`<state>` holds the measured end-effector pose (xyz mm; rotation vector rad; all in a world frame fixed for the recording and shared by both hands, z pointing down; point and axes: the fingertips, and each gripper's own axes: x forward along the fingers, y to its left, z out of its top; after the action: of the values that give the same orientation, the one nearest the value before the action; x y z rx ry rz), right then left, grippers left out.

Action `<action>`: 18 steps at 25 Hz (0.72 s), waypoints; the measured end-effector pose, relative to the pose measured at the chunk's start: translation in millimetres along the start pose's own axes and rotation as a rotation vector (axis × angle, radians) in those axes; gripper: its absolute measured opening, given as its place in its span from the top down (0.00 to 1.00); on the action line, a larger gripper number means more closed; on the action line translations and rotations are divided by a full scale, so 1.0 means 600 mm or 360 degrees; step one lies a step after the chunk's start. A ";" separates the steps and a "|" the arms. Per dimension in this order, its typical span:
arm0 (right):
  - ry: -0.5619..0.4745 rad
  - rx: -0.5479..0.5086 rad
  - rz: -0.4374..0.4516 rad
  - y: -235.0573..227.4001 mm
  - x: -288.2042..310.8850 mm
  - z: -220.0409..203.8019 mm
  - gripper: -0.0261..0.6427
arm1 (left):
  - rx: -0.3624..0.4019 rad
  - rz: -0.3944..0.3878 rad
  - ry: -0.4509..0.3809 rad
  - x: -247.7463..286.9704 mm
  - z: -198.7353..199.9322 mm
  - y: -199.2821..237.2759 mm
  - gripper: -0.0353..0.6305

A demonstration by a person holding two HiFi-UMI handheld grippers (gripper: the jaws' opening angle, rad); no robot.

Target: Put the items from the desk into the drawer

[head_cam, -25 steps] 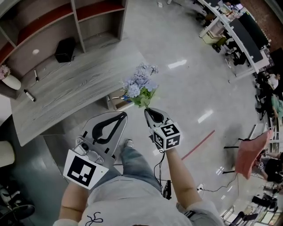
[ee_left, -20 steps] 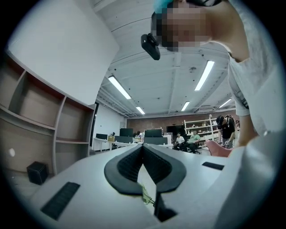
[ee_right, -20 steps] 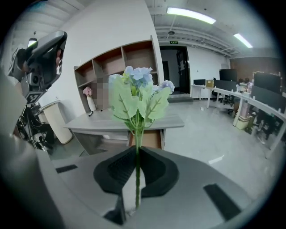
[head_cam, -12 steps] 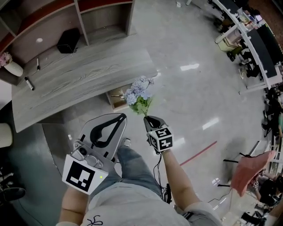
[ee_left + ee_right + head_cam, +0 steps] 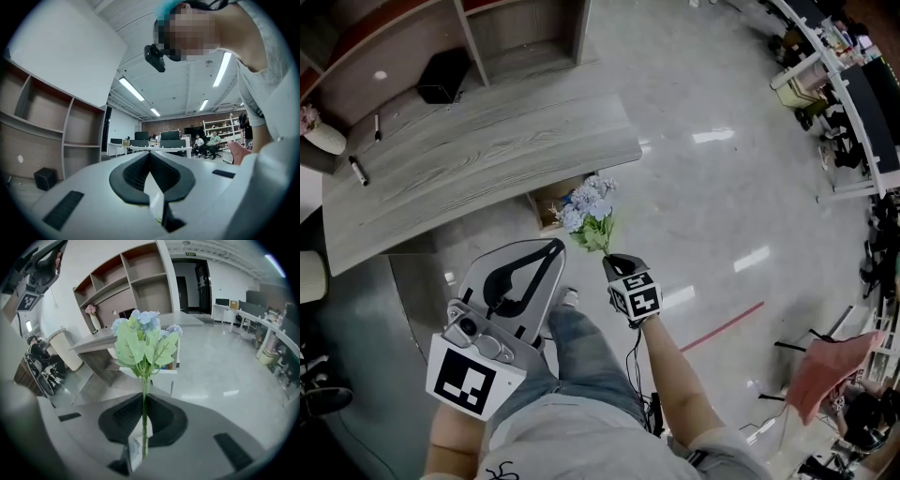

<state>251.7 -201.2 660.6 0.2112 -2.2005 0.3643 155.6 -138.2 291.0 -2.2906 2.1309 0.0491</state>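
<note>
Presently, in the head view, the right tongs (image 5: 613,262) carry an artificial flower sprig (image 5: 589,208) off the bench (image 5: 487,141), in the air just beside the open drawer (image 5: 546,204) under the bench's near edge. The bench top is flat grey wood-grain laminate; the floor is glossy and pale. The left tongs (image 5: 551,249) hang near the right ones, well apart from the sprig. In the left gripper view, the left tongs (image 5: 150,158) are pressed together at the tips, with nothing between the ribbed black pads. In the right gripper view, the right tongs (image 5: 143,405) pinch the thin green stem (image 5: 143,390) low down, with the serrated leaves (image 5: 140,350) and pale blue blossoms (image 5: 145,319) standing upright above. Judged from this, the sprig is light, soft at the head and springy in the stem. Grip the bare stem only, since pressure on the blossoms would likely crush or shed them.
</note>
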 end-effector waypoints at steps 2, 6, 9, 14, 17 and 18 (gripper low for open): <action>0.0058 -0.0008 0.0007 -0.005 0.016 -0.009 0.92 | -0.0007 0.0013 0.0007 0.005 -0.007 0.005 0.93; 0.0133 -0.0035 0.0006 -0.013 0.046 -0.004 0.92 | -0.0014 0.0035 0.0020 0.012 -0.018 0.019 0.93; 0.0172 -0.0056 0.0003 -0.017 0.072 0.016 0.92 | -0.0020 0.0057 0.0028 0.015 -0.024 0.037 0.93; 0.0229 -0.0068 -0.0015 -0.028 0.108 0.044 0.92 | -0.0033 0.0099 0.0045 0.020 -0.033 0.065 0.93; 0.0256 -0.0080 -0.0036 -0.033 0.127 0.064 0.92 | -0.0036 0.0118 0.0050 0.023 -0.036 0.084 0.93; 0.0266 -0.0087 -0.0042 -0.034 0.133 0.070 0.92 | -0.0036 0.0122 0.0053 0.024 -0.037 0.090 0.93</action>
<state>177.5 -236.3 703.2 0.1734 -2.0385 0.2956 103.0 -157.2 313.5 -2.2363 2.2453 0.0361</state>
